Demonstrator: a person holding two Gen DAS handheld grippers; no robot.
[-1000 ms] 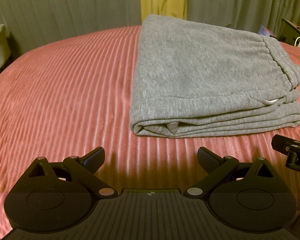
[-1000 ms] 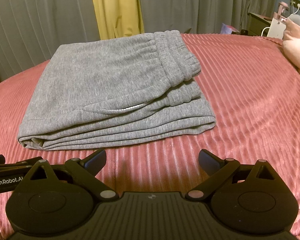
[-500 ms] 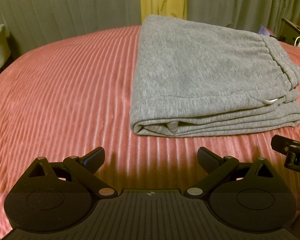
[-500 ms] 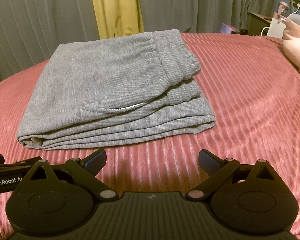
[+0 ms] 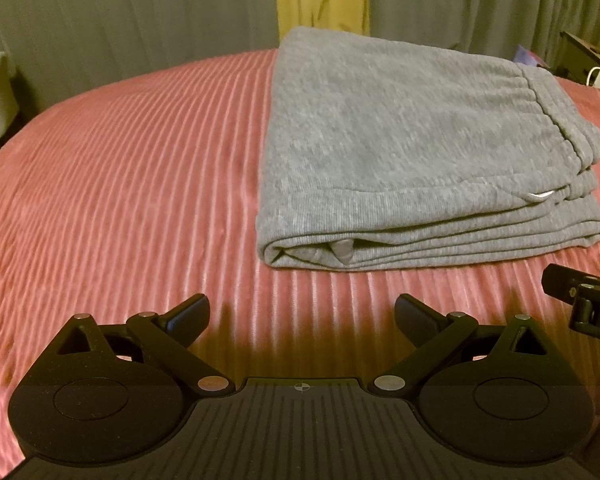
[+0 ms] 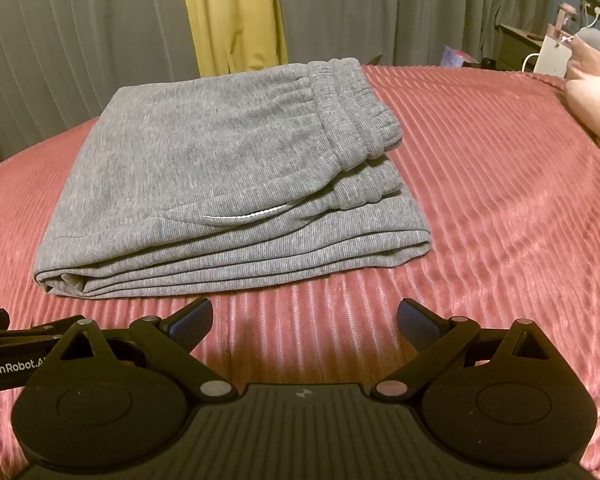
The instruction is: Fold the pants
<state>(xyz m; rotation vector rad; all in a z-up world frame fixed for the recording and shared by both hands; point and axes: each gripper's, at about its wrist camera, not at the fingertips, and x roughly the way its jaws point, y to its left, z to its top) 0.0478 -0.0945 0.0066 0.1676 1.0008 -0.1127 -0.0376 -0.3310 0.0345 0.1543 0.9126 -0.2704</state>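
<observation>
1. Grey curtains (image 6: 380, 8) are hanging behind the bed (image 5: 120, 184).
2. Folded pants (image 6: 228, 176) are lying toward the bed's far edge, apparently finished.
3. Left gripper (image 5: 302, 316) and right gripper (image 6: 305, 318) are hovering nearby, fingers spread wide, holding nothing.

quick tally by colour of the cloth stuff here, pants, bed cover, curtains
grey: 2, the folded pants and the grey curtains
pink-red: 1, the ribbed bed cover
yellow: 1, the yellow curtain
total: 4
</observation>
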